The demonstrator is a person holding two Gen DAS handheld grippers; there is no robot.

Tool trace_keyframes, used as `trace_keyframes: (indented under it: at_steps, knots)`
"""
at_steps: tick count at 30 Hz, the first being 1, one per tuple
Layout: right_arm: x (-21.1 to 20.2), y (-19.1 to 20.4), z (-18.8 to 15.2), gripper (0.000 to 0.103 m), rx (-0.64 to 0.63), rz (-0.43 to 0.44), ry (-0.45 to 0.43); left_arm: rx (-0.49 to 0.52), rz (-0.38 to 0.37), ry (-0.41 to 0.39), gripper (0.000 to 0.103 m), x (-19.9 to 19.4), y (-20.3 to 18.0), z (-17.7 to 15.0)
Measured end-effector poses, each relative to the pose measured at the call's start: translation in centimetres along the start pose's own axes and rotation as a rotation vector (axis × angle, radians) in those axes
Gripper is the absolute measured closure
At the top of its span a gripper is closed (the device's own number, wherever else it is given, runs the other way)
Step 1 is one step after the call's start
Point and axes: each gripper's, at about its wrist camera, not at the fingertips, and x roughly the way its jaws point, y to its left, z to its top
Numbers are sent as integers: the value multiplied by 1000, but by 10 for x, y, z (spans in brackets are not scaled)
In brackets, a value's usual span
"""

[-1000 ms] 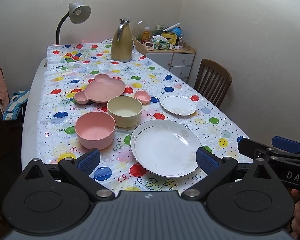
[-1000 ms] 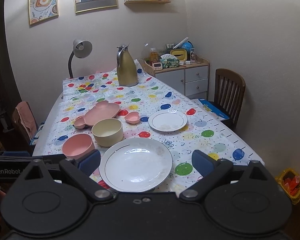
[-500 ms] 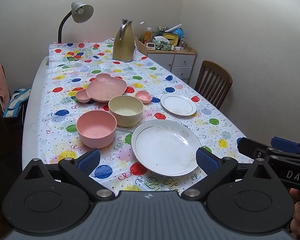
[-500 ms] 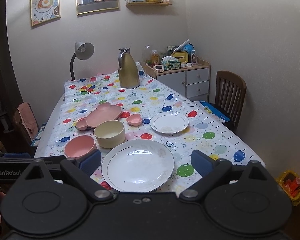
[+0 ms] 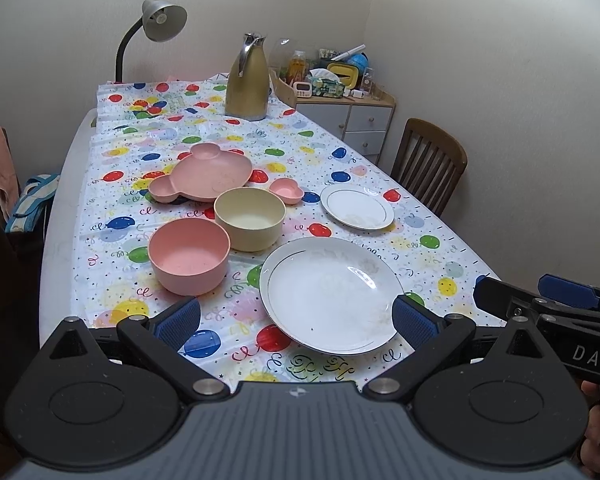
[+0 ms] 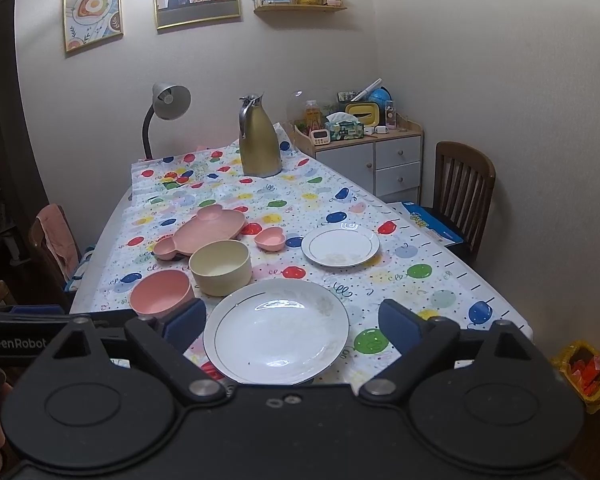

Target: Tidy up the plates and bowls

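Left wrist: left gripper [image 5: 296, 318] jaws apart, empty, lower centre; big plate [image 5: 332, 294] centre-right, pink bowl [image 5: 189, 255] centre-left. Right gripper [image 6: 292, 324] apart too, empty, btm centre.

Balloon-print tablecloth [image 5: 380, 168]; pink bowl [image 5: 189, 255]; cream bowl [image 5: 249, 218]; white plate [image 5: 332, 294], thin dark rim line; gold jug [image 5: 247, 80].

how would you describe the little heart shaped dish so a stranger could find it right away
Start at the tall gold jug at the far end of the table, then come forward to the pink bear-shaped plate. Just right of it, with the small white plate on its other side, sits the heart dish: pink and the smallest piece there.
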Motion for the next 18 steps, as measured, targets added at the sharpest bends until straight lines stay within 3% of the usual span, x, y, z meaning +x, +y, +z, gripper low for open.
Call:
trace_keyframes:
  at_steps: [9,12,18]
  knots:
    - [38,-17,14,7,-41,54,42,-46,61,27,0,55,8,18]
    - [75,-28,17,8,-75,55,94,-93,81,78,0,87,14,18]
    - [159,-50,18,21,-117,96,247,-186,116,193,0,151,22,16]
